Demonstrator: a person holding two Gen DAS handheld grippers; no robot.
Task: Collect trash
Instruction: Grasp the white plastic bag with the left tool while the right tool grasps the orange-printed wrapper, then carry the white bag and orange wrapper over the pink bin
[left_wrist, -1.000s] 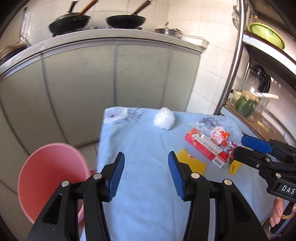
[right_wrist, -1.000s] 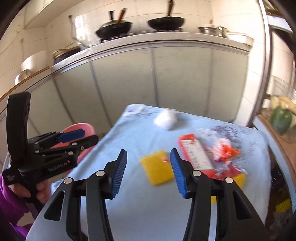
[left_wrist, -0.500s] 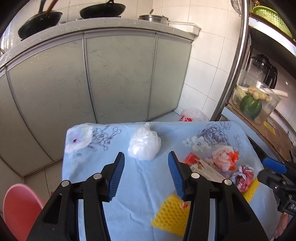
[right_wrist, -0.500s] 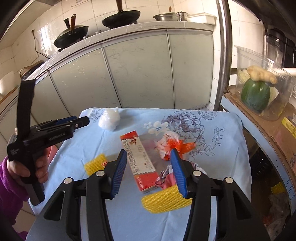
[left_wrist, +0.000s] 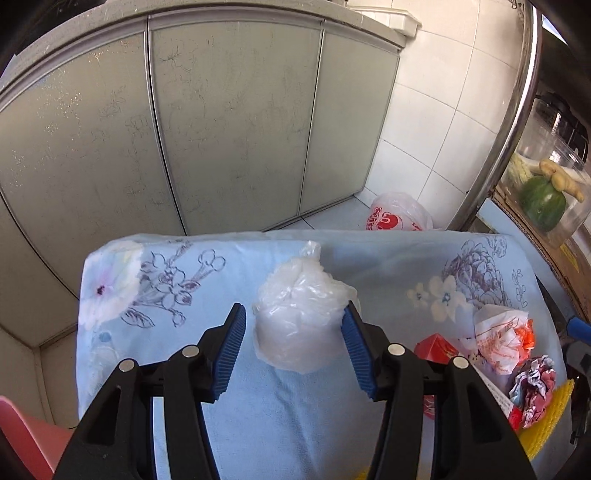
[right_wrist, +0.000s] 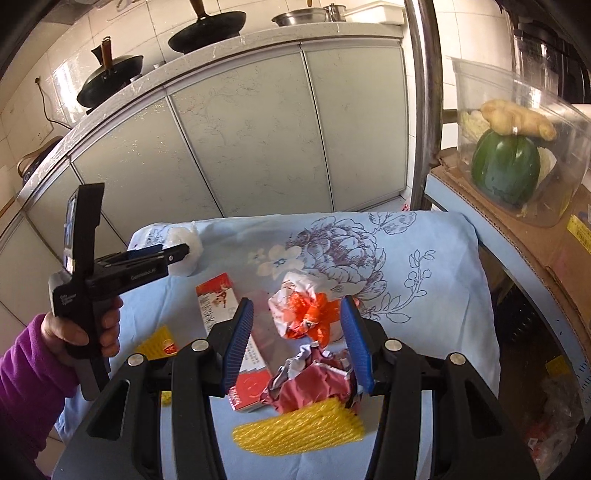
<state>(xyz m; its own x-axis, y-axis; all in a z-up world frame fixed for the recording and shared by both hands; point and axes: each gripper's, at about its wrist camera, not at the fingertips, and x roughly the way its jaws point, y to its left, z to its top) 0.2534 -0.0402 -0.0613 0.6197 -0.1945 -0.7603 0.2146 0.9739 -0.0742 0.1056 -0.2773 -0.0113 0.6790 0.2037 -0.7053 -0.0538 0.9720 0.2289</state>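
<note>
Your left claw (left_wrist: 293, 343) has just been spreading wider and now straddles the crumpled white plastic bag (left_wrist: 301, 317), one pad brushing it but nothing pinched, so the bundle can be taken whole. Your right claw (right_wrist: 297, 339) hangs unclenched over the red foil wrapper (right_wrist: 314, 384) and orange-and-white wrapper (right_wrist: 308, 310). Both lie farther along the blue floral surface (right_wrist: 436, 295), beside the red box (right_wrist: 225, 325).

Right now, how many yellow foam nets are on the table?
2: one yellow foam net at the near edge below the right gripper; another further left, near the person's hand. More may be hidden.
</note>
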